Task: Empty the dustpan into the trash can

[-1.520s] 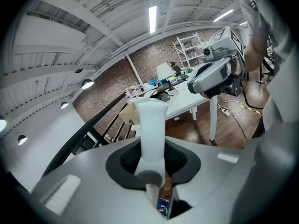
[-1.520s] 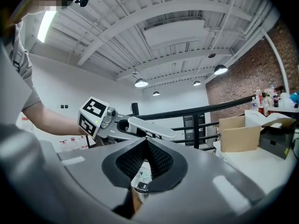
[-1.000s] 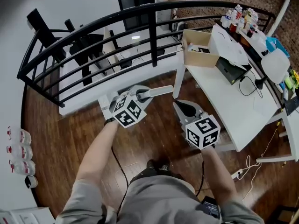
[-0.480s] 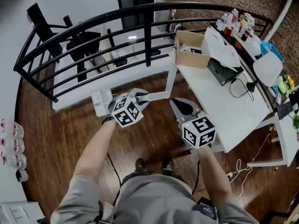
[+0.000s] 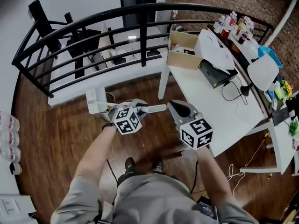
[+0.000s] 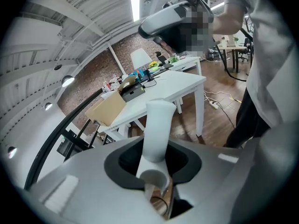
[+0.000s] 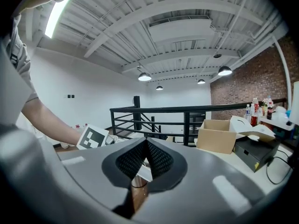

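Observation:
My left gripper is shut on the white handle of the dustpan, which sticks out to the right, about level. The white pan shows to its left, above the wooden floor. In the left gripper view the handle runs up between the jaws of my left gripper. A round greyish rim lies partly hidden under that gripper; I cannot tell if it is the trash can. My right gripper hovers beside it, and the tips of my right gripper meet with nothing between them.
A curved black railing runs across the far side. A white table on the right carries a cardboard box, a black case and bottles. Several bottles stand at the left wall. Cables lie on the floor.
Both grippers have sunk lower in the head view, away from the railing. The dustpan has travelled left and down with the left gripper. The table now lies nearer the grippers.

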Available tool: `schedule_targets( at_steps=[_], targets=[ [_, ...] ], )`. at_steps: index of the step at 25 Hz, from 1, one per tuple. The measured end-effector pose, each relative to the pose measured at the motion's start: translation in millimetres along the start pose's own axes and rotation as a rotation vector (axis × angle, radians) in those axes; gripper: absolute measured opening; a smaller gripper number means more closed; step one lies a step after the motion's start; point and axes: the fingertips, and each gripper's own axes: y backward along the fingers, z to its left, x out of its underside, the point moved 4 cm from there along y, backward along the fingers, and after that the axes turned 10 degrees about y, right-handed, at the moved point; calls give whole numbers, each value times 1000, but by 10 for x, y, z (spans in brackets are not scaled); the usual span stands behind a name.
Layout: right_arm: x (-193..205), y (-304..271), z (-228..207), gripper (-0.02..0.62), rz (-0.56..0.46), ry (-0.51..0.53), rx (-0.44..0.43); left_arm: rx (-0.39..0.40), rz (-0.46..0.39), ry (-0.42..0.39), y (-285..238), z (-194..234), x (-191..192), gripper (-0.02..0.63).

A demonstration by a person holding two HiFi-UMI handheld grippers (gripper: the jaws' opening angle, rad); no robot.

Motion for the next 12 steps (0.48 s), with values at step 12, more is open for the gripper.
schedule_targets(
  at_steps=[12],
  targets=[
    [-17, -140, 84, -2, -9, 2, -58, -77, -34, 28, 343, 228, 68, 81]
  ],
)
